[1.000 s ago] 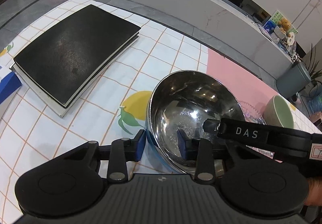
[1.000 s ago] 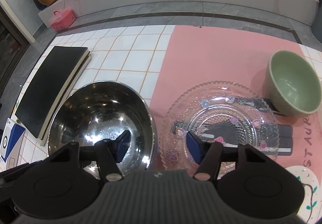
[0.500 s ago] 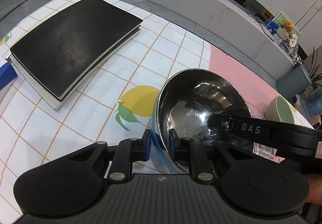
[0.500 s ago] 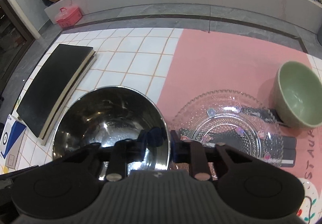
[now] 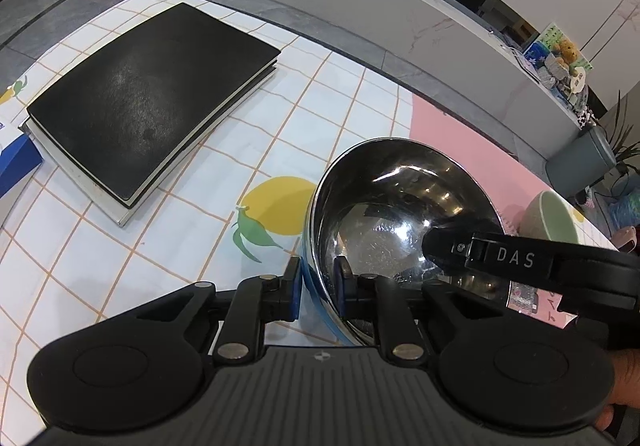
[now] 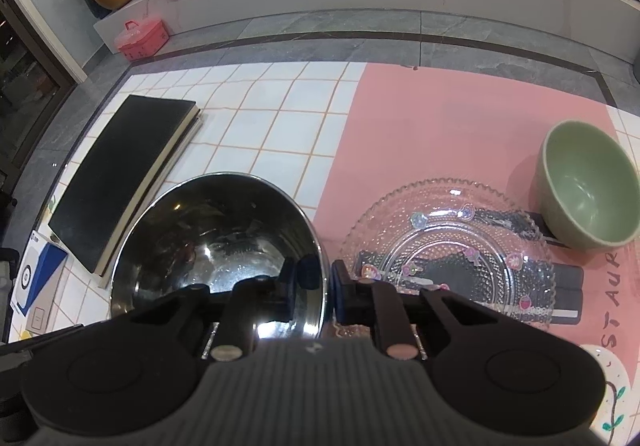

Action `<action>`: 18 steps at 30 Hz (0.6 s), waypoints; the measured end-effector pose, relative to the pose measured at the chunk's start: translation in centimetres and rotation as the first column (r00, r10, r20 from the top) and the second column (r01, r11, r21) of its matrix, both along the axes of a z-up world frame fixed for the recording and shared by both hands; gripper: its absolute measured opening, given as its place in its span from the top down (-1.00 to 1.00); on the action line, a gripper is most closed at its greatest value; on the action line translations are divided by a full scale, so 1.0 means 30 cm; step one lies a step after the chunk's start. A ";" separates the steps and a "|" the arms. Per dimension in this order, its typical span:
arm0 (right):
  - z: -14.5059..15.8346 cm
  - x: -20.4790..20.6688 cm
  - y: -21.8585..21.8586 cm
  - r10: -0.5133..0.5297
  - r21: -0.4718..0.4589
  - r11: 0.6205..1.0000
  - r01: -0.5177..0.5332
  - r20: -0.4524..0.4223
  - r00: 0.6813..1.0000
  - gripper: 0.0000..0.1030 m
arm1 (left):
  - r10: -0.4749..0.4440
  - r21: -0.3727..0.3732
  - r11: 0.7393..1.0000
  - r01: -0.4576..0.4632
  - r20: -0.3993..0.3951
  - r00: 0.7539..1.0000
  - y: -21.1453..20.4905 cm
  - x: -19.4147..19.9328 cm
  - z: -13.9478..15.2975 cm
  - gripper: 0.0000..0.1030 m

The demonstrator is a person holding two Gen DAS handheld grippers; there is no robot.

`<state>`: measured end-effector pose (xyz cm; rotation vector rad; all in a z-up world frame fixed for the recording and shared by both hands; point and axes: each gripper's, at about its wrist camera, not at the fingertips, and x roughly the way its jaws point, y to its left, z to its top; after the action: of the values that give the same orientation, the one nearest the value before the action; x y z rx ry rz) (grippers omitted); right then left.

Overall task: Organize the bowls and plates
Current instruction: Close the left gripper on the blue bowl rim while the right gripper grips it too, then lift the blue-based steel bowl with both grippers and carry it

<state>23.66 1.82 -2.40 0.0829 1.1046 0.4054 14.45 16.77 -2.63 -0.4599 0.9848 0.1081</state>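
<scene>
A shiny steel bowl (image 5: pixel 400 213) is held off the table by both grippers. My left gripper (image 5: pixel 318 288) is shut on its left rim, one pad inside and one outside. My right gripper (image 6: pixel 325 286) is shut on the right rim of the steel bowl (image 6: pixel 216 238); the right gripper also shows in the left wrist view (image 5: pixel 520 260). A clear glass plate (image 6: pixel 448 246) lies on the pink mat to the right of the bowl. A green bowl (image 6: pixel 588 197) stands upright beyond it at the right, and shows in the left wrist view (image 5: pixel 554 215).
A black flat slab (image 5: pixel 148 97) lies on the tiled cloth at the left, also in the right wrist view (image 6: pixel 124 173). A blue and white box (image 6: pixel 36 282) sits at the left edge. A white painted plate (image 6: pixel 612 398) is at the near right.
Both grippers closed from open onto the steel bowl's rim, left and right sides. The bowl has since risen and tilted a little.
</scene>
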 end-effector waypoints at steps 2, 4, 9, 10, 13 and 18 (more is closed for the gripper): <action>0.012 -0.007 -0.011 -0.008 0.009 1.000 0.008 -0.001 1.000 0.70 | -0.010 0.009 1.000 0.010 0.008 1.000 -0.009 -0.006 0.012 0.66; 0.026 -0.019 -0.024 -0.015 0.018 1.000 0.015 -0.002 1.000 0.70 | -0.021 0.028 0.999 0.021 0.021 1.000 -0.020 -0.014 0.030 0.66; 0.056 -0.069 -0.065 -0.036 0.019 0.999 0.036 -0.006 0.999 0.70 | -0.046 0.051 0.998 0.044 0.039 0.998 -0.055 -0.035 0.065 0.68; 0.061 -0.081 -0.075 -0.039 0.021 0.999 0.039 -0.008 0.999 0.70 | -0.050 0.054 0.997 0.048 0.041 0.998 -0.063 -0.042 0.071 0.68; 0.082 -0.119 -0.110 -0.047 0.036 0.998 0.048 -0.016 0.999 0.70 | -0.071 0.063 0.996 0.067 0.055 0.996 -0.085 -0.074 0.093 0.68; 0.141 -0.203 -0.162 -0.052 0.036 0.998 0.052 -0.002 0.999 0.73 | -0.089 0.065 0.994 0.084 0.076 0.993 -0.125 -0.140 0.135 0.70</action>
<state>17.58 -3.03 1.84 0.1432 1.0943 0.3790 10.24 13.02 1.42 -0.3618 0.9198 0.0414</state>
